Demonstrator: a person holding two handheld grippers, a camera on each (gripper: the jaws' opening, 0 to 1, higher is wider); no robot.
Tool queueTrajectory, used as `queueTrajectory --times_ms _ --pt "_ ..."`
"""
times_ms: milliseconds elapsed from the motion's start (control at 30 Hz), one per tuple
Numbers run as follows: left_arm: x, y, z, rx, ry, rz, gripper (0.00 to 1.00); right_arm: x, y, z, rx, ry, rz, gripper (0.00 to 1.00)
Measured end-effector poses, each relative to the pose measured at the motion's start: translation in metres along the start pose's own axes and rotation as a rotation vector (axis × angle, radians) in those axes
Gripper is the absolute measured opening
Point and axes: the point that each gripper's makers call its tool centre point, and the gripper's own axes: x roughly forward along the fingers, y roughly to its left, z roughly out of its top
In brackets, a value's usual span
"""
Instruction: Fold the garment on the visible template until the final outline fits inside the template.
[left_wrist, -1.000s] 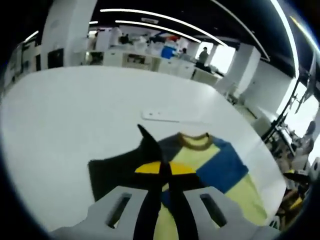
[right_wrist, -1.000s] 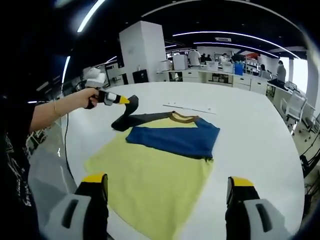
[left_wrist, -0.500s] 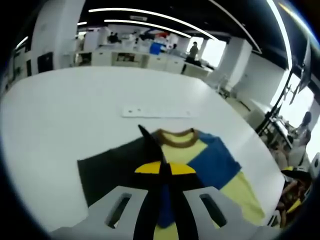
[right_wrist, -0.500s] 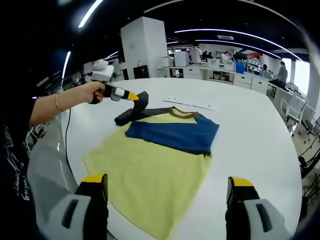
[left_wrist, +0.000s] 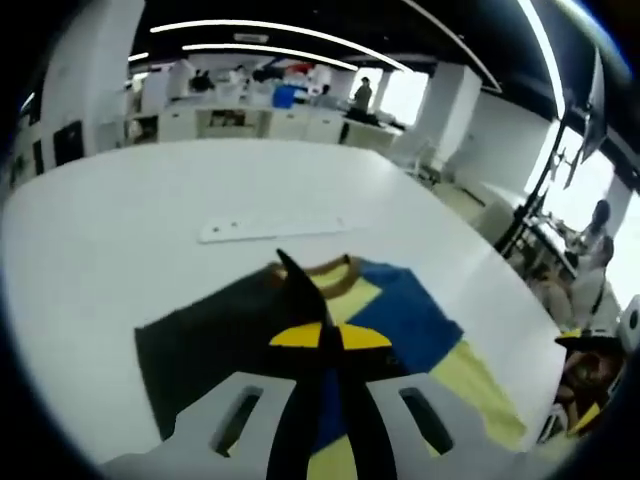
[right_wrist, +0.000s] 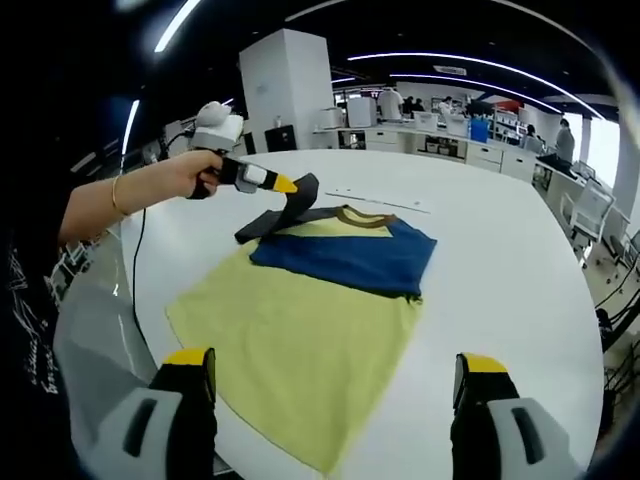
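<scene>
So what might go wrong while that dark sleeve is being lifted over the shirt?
The left gripper pinches just the tip of the sleeve, so it might slip free. The hem lies near the table edge and could get dragged off. The right gripper is open, holding nothing down.

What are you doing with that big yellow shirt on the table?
A person is folding a yellow, blue and dark grey T-shirt on a round white table, using a hand-held gripper in each hand. The left gripper is shut on the dark grey sleeve and holds it lifted above the shirt. The blue sleeve already lies folded across the chest. The right gripper is open and holds nothing, near the table's edge.
</scene>
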Motion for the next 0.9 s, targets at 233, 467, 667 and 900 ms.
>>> queueTrajectory --times_ms 233,467,667,900 --pt "0.007 -0.023 0.001 0.043 0.01 -0.039 0.01 -0.001 0.003 0.002 -0.006 -0.001 0.003 1.0" --pt "0.013 -0.043 0.001 0.07 0.014 -0.073 0.01 -0.007 0.0 0.004 -0.025 -0.017 -0.017 1.0" --pt "0.021 -0.061 0.0 0.079 0.019 -0.098 0.01 -0.009 -0.001 -0.001 -0.019 -0.006 -0.023 1.0" --pt "0.025 -0.078 0.007 0.08 0.005 -0.129 0.01 -0.009 -0.003 -0.008 -0.02 0.015 -0.036 1.0"
